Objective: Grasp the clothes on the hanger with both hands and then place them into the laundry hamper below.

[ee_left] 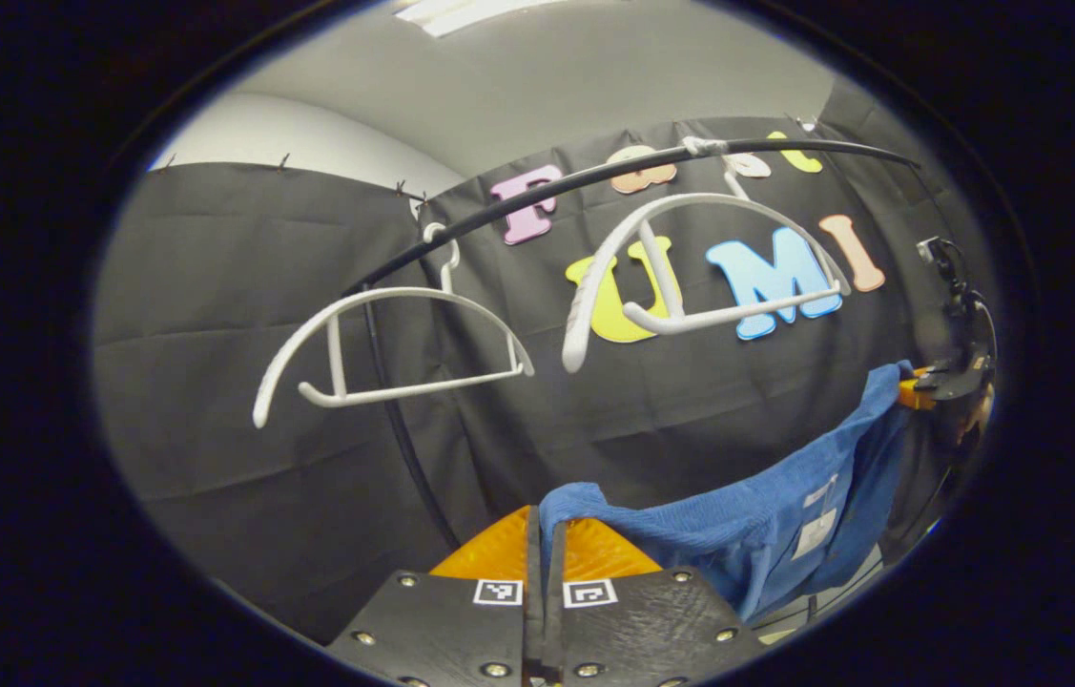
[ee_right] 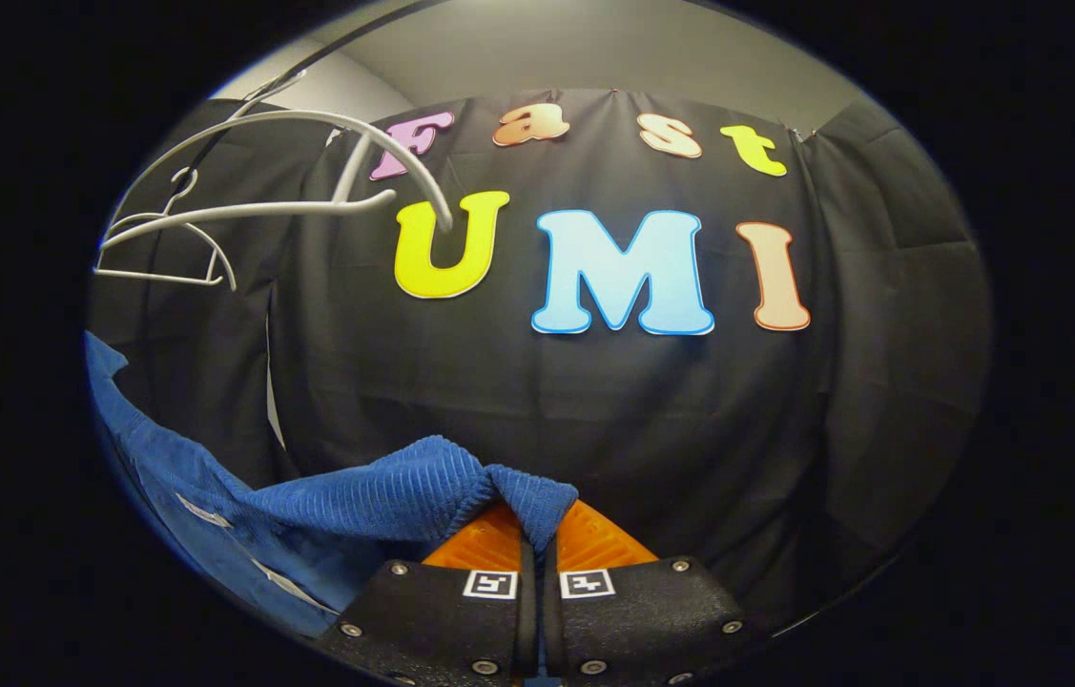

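Observation:
A blue ribbed garment (ee_left: 766, 520) hangs stretched between my two grippers, off the hangers. My left gripper (ee_left: 547, 544) is shut on one corner of it at the bottom of the left gripper view. At the far right of that view, my right gripper (ee_left: 923, 386) pinches the other end. In the right gripper view my right gripper (ee_right: 535, 520) is shut on a fold of the blue garment (ee_right: 356, 506), which sags away to the left. Two bare white hangers (ee_left: 384, 353) (ee_left: 699, 277) hang on the black rail (ee_left: 594, 181) above.
The black rail curves across the upper part of the left gripper view, with a thin black upright pole (ee_left: 403, 429) below it. Black cloth walls close in behind. The white hangers (ee_right: 251, 191) sit at the upper left of the right gripper view.

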`<control>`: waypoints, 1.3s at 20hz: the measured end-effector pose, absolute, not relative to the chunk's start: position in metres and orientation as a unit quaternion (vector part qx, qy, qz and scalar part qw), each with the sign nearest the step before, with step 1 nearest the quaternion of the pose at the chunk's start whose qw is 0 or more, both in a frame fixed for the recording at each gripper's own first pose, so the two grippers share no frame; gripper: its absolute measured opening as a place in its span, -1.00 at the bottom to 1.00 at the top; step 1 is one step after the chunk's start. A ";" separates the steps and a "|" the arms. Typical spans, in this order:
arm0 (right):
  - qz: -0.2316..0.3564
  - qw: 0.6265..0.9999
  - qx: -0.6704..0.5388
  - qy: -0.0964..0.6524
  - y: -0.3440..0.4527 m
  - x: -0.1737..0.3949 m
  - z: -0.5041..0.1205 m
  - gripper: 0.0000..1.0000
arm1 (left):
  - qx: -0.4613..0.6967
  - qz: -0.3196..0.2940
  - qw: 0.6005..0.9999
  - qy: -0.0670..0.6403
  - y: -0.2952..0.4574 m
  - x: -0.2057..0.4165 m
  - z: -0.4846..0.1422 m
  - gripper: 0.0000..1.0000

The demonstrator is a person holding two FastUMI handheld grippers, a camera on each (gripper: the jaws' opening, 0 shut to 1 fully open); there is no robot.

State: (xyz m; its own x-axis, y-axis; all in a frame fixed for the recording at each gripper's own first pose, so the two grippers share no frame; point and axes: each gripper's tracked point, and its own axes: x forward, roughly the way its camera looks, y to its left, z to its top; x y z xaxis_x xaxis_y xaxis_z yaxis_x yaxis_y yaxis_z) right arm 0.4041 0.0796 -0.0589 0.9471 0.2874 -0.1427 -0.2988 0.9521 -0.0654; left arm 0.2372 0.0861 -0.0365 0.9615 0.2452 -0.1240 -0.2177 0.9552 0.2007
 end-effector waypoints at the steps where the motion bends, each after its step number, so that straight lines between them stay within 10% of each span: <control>1: 0.151 0.986 -0.041 0.063 0.080 0.395 -0.055 -0.96 | 0.083 0.116 0.987 0.074 0.083 0.237 -0.040 -0.89; 16: 0.192 0.981 0.016 -0.022 0.102 0.211 0.051 -0.96 | -0.002 0.025 1.000 -0.010 0.038 0.134 0.031 -0.89; 26: 0.221 0.974 -0.013 0.041 0.138 0.102 -0.011 -0.98 | -0.032 -0.065 0.997 0.020 -0.025 0.065 -0.032 -0.99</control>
State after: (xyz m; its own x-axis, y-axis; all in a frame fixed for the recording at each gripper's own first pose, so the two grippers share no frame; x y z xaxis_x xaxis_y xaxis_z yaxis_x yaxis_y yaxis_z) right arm 0.1020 0.1378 -0.0111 0.8986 0.4303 -0.0853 -0.4324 0.9016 -0.0069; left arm 0.0654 -0.0250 -0.0318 0.9908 -0.1309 -0.0351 0.1283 0.9895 -0.0669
